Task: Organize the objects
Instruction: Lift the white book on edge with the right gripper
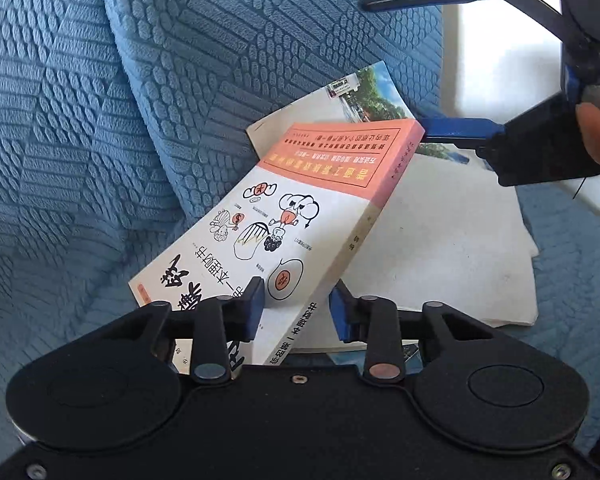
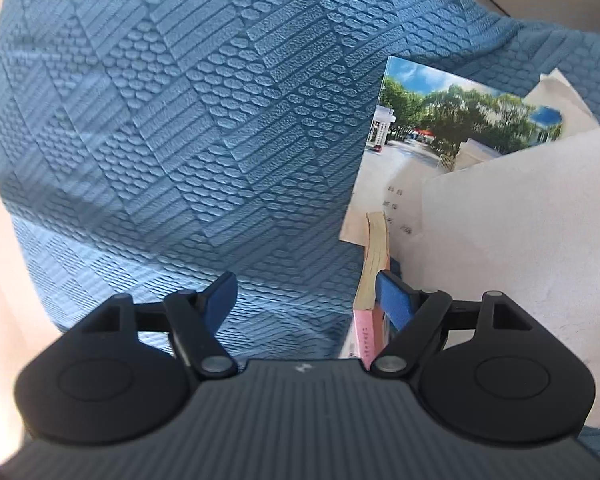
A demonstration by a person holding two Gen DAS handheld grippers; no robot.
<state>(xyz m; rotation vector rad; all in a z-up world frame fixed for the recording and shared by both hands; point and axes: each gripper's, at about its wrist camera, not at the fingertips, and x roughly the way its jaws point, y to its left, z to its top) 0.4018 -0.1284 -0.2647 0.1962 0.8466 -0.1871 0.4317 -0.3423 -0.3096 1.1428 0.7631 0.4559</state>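
While the left tool [image 1: 298, 304] is pinching the near end of the book [image 1: 296, 216], its blue pads are pressing the cover and the spine side, apparently to lift and square it against the other papers. That book is leaning tilted on the blue sofa [image 1: 120, 120], over a photo booklet [image 1: 364, 92] and a white sheet [image 1: 440, 248]. Spread wide and gripping nothing, the right tool [image 2: 304, 300] is hovering at the book's far end, one finger [image 1: 456, 125] reaching in just beside its pink corner, probably steadying it.

Probably a home living room: blue textured sofa cushions [image 1: 180, 80] under scattered books [image 1: 300, 216].
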